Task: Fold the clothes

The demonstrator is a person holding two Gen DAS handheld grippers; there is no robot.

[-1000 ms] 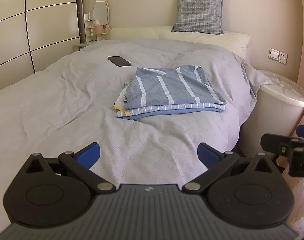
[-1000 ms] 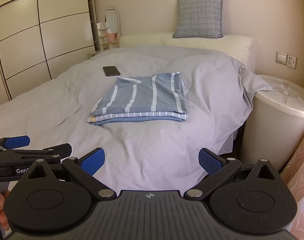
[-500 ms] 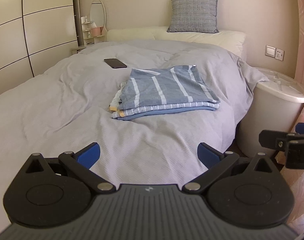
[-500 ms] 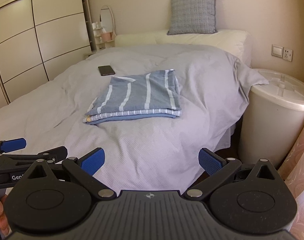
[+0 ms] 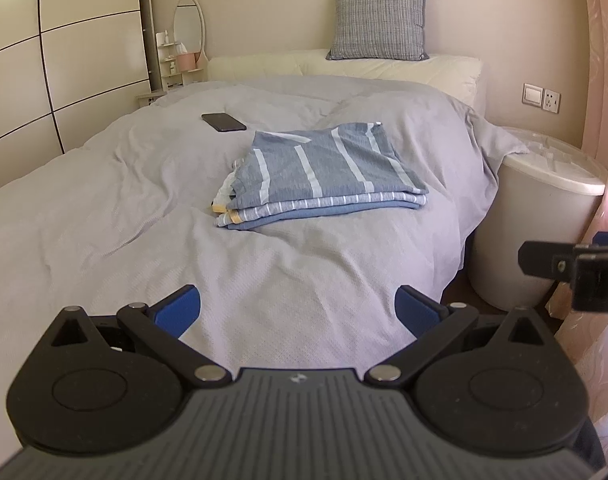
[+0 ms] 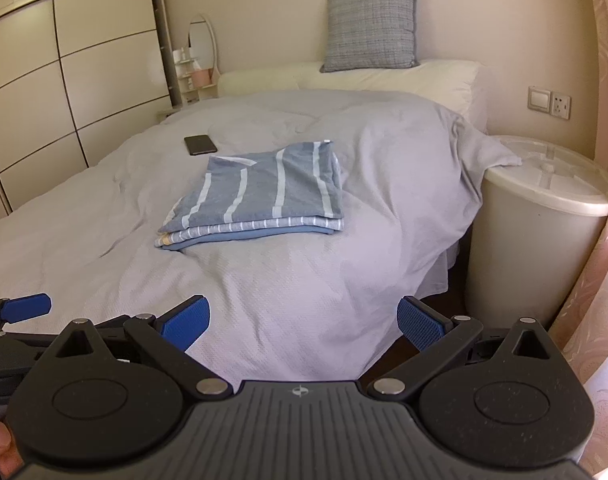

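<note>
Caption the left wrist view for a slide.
Open left gripper held back from a folded stack of blue striped clothes on the grey bed.

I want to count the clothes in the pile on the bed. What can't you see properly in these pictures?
- Folded clothes: both views show only the top piece and layer edges, so the count is unclear.
- Phone: screen dark, too small for detail.
- Shelf items by the mirror: too small and blurry.
- Right gripper, in the left view: cut off by the right edge.
- Bin: lid hides the inside.
</note>
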